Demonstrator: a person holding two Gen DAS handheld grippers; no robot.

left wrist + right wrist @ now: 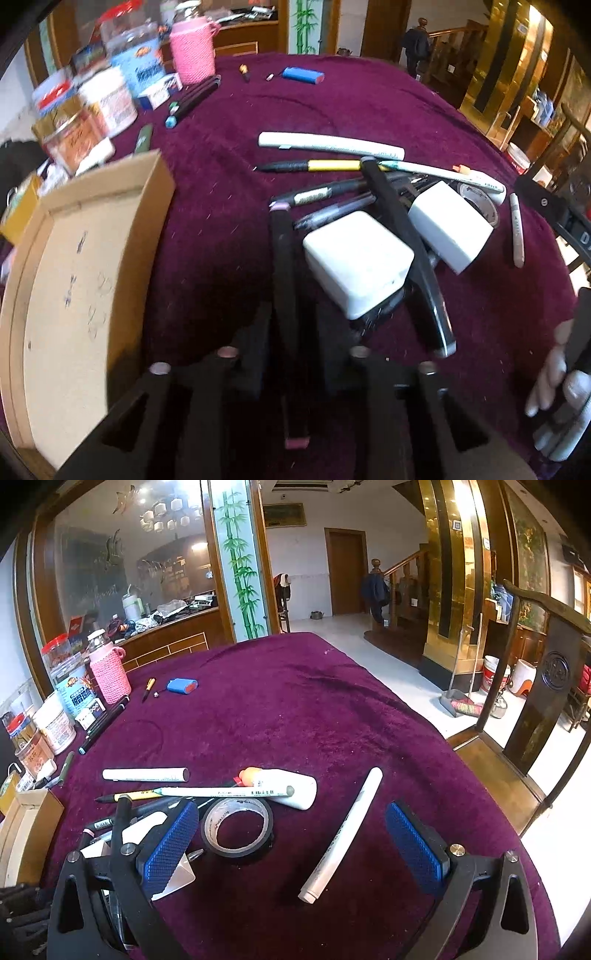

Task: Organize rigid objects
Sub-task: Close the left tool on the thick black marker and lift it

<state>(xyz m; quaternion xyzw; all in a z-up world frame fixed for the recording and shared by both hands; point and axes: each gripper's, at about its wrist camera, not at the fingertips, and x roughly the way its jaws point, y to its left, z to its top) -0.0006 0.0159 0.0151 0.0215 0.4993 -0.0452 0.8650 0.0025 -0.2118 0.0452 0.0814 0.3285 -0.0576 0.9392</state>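
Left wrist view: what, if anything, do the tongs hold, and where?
The white block sits between the left tongs, one finger along each side; whether they actually clamp it cannot be told.

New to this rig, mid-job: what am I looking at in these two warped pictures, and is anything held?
No robot: a person holds a two-finger gripper in each hand, each with a wide-angle camera looking along its fingers. One picture comes from the left gripper, the other from the right gripper. Both look down on a maroon tablecloth strewn with pens, a tape roll and white blocks, with a cardboard box at the left. The left jaws straddle one white block; whether they pinch it is unclear. The right jaws stand wide open around the tape roll and a white marker, holding nothing.
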